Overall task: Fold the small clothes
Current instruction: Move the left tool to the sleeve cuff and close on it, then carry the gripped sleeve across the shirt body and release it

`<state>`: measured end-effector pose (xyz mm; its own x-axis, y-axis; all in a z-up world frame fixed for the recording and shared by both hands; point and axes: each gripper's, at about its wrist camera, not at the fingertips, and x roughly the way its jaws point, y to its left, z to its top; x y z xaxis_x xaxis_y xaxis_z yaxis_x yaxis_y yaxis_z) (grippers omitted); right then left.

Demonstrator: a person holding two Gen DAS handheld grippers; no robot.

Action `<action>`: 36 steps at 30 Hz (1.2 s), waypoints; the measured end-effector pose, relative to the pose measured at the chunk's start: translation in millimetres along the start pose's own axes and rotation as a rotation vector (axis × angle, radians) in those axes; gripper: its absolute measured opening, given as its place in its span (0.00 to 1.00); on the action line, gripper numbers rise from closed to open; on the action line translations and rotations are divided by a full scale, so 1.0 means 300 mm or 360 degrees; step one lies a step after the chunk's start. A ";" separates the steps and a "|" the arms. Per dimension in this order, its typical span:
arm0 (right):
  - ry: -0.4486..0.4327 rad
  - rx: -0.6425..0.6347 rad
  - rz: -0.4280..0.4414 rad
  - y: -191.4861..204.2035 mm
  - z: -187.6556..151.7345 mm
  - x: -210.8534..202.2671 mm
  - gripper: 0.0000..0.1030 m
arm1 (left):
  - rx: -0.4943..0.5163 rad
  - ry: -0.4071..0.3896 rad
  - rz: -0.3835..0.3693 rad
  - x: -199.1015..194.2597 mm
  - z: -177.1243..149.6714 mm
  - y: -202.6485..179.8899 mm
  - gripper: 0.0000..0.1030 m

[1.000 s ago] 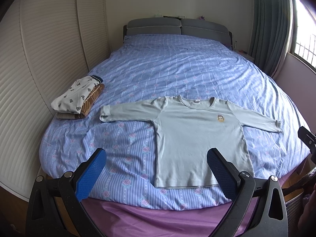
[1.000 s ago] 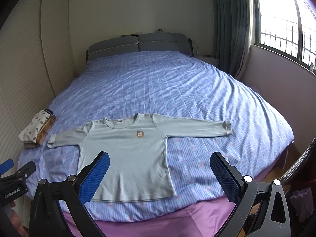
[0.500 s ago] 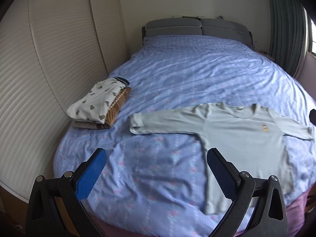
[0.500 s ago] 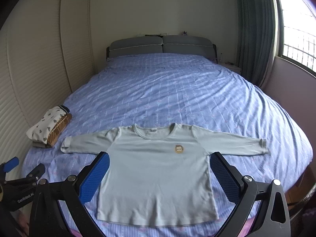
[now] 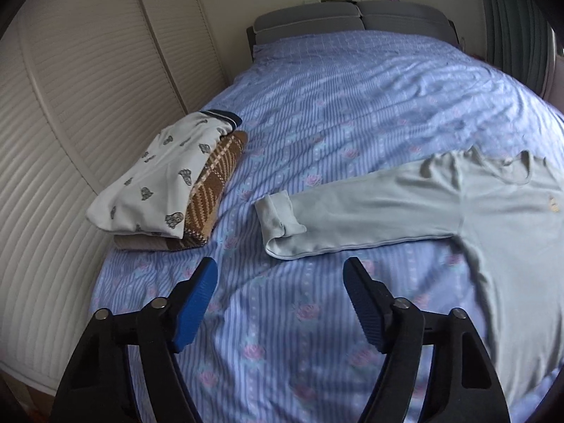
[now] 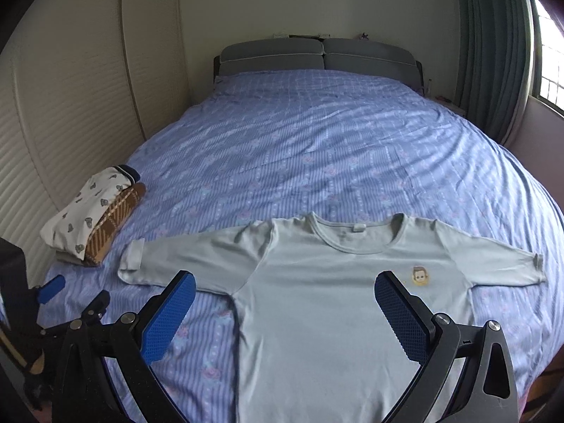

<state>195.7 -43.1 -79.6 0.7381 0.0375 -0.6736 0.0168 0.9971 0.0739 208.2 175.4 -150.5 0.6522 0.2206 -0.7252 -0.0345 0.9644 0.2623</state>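
A pale blue long-sleeved shirt [image 6: 335,303] lies flat and spread on the bed, neck away from me, with a small face badge on the chest. Its left sleeve [image 5: 352,218] ends in a turned-back cuff [image 5: 278,218]. My left gripper [image 5: 280,282] is open and empty, hovering just in front of that cuff. My right gripper [image 6: 282,292] is open and empty, over the shirt's body below the collar. The left gripper also shows at the left edge of the right wrist view [image 6: 70,299].
A stack of folded clothes [image 5: 169,190], white patterned on top of brown plaid, sits at the bed's left side. The bed [image 6: 317,148] has a blue striped cover and grey headboard. A slatted wardrobe [image 5: 70,105] stands left; curtains and window right.
Both grippers moved forward and down toward the shirt. The left one swung left to the sleeve cuff and narrowed somewhat; the right one came over the shirt's body.
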 end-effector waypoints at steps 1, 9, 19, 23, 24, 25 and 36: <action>0.0014 0.0002 0.0002 0.011 -0.002 0.024 1.00 | 0.0018 0.0006 -0.0003 0.032 0.000 0.001 0.66; 0.0102 -0.0030 0.0001 0.065 -0.036 0.158 1.00 | 0.0066 0.0000 -0.0012 0.210 0.006 0.003 0.55; 0.0136 -0.0065 -0.0016 0.100 -0.055 0.225 1.00 | 0.0064 0.0037 -0.0035 0.338 0.023 0.009 0.37; 0.0142 -0.0073 -0.0017 0.108 -0.061 0.234 1.00 | 0.0032 0.0048 -0.0085 0.361 0.018 0.015 0.25; 0.0144 -0.0074 -0.0017 0.110 -0.062 0.236 1.00 | 0.0025 0.0043 -0.0095 0.364 0.021 0.016 0.20; 0.0146 -0.0075 -0.0015 0.112 -0.063 0.237 1.00 | 0.0020 0.0034 -0.0099 0.364 0.025 0.016 0.16; 0.0148 -0.0039 -0.0019 0.081 -0.061 0.226 1.00 | -0.0087 -0.0016 -0.0168 0.308 0.059 0.039 0.05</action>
<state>233.9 -15.1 -137.0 0.6723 0.0307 -0.7396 0.0075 0.9988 0.0483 281.6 204.5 -203.2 0.6619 0.1162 -0.7405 -0.0064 0.9888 0.1494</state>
